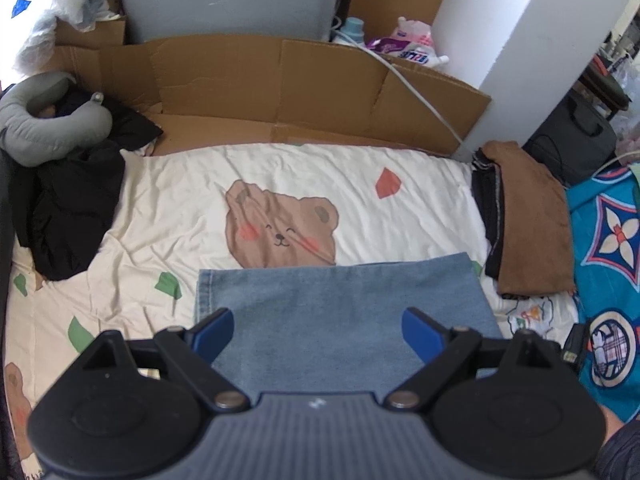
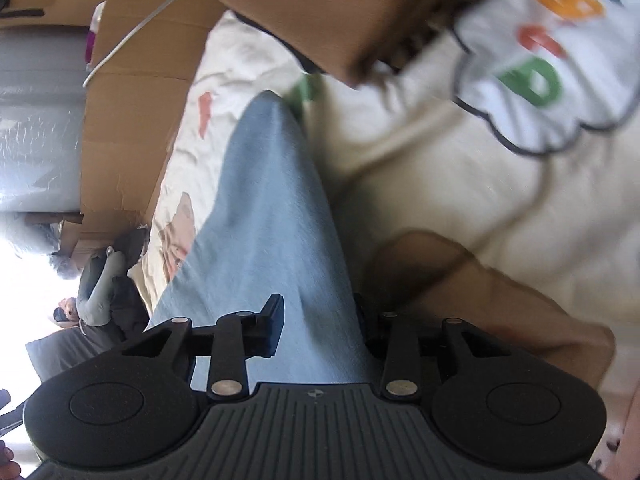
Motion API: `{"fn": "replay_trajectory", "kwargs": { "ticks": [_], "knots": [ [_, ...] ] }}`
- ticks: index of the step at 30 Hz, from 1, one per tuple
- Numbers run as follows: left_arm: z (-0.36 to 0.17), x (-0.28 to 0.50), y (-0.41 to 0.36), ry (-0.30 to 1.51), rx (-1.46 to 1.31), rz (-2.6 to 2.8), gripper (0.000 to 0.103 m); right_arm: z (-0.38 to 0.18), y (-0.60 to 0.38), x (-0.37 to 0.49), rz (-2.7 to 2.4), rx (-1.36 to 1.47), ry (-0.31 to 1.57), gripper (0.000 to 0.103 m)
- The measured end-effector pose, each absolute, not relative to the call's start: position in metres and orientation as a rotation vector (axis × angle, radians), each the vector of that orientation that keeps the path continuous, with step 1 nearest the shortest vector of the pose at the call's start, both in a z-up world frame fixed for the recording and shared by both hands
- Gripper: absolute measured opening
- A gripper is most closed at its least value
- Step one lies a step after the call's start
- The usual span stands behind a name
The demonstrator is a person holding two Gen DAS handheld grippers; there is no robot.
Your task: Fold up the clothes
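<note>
Light blue jeans lie flat on the cream bear-print sheet, folded into a rectangle with a hem at the left edge. My left gripper hovers over their near part, wide open, its blue fingers spread above the denim and holding nothing. In the right wrist view, which is rolled sideways and blurred, the jeans rise as a ridge running into my right gripper. Its jaws stand narrow with the denim filling the gap between them.
A stack of folded clothes topped by a brown piece sits at the sheet's right edge. Black clothes and a grey neck pillow lie at the left. Flattened cardboard lines the far side. A blue patterned cloth lies at the far right.
</note>
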State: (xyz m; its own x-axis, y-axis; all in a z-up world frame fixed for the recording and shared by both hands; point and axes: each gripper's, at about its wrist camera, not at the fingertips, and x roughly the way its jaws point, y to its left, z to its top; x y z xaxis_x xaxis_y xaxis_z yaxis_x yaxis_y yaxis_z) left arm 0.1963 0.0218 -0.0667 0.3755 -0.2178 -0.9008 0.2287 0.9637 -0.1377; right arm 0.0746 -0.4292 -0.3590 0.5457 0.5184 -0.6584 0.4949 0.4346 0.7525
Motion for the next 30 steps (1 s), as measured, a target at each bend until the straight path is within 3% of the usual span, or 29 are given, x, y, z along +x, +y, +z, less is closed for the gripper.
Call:
{"fn": "replay_trajectory", "kwargs": {
  "ticks": [6, 12, 15, 18, 23, 30],
  "knots": [
    [-0.06, 0.191, 0.012, 1.133, 0.012, -0.312, 0.093, -0.362, -0.425, 0.05, 0.0, 1.167, 1.098, 0.038],
    [-0.059, 0.19, 0.001, 1.128, 0.017, -0.322, 0.093, -0.367, -0.417, 0.016, -0.08, 1.215, 1.01, 0.037],
    [-0.062, 0.189, -0.007, 1.132, 0.023, -0.325, 0.093, -0.363, -0.406, 0.011, -0.143, 1.199, 0.955, 0.022],
    [-0.067, 0.186, -0.016, 1.139, 0.046, -0.339, 0.093, -0.357, -0.396, 0.005, -0.187, 1.204, 0.893, 0.017],
    [-0.081, 0.183, -0.026, 1.162, 0.106, -0.345, 0.093, -0.353, -0.395, 0.004, -0.219, 1.227, 0.869, 0.018],
    [-0.114, 0.183, -0.029, 1.218, 0.134, -0.302, 0.093, -0.365, -0.403, 0.001, -0.179, 1.277, 0.856, 0.029]
  ]
}}
